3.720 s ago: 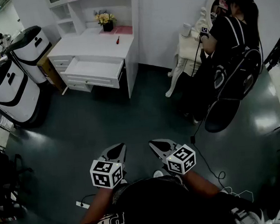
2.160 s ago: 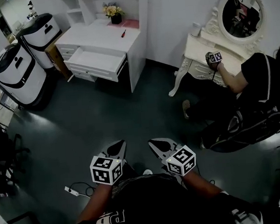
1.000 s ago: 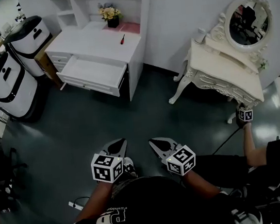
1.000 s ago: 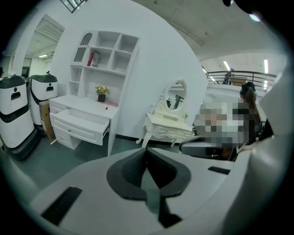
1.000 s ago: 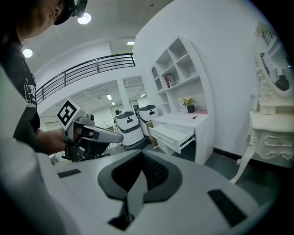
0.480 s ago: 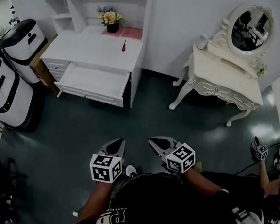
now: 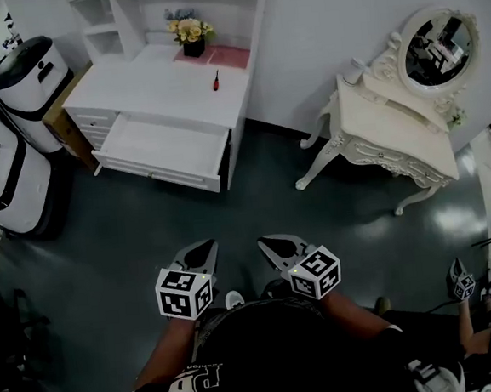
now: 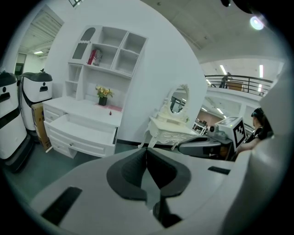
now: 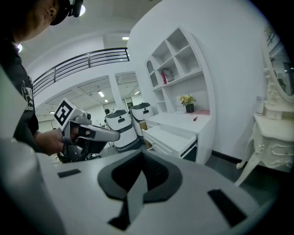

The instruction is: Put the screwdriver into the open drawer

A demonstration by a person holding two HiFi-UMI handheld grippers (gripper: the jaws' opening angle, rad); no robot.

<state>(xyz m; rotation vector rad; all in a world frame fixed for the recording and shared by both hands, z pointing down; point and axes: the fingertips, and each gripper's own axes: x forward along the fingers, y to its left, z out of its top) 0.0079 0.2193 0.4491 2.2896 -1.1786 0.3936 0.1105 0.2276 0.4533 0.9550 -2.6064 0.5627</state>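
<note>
The left claw (image 7: 201, 249) and the right claw (image 7: 272, 246) are held side by side low in the head view, well apart from the furniture. Each has its jaws pressed together with nothing between them, as each claw's own view shows. Both point over the dark green floor (image 7: 137, 222) toward a white worktop (image 7: 146, 84) set against the wall. The red-handled screwdriver (image 7: 215, 80) lies on that worktop near its back right part, just in front of a pink mat (image 7: 217, 55) and near a dark pot of yellow flowers (image 7: 188, 36). Below the worktop's front edge the open drawer (image 7: 162, 143) stands pulled out, its white inside bare. Two white and black machines (image 7: 15, 83) stand to the worktop's left. A cream dressing table (image 7: 394, 131) with an oval mirror (image 7: 434, 42) stands to its right.
</note>
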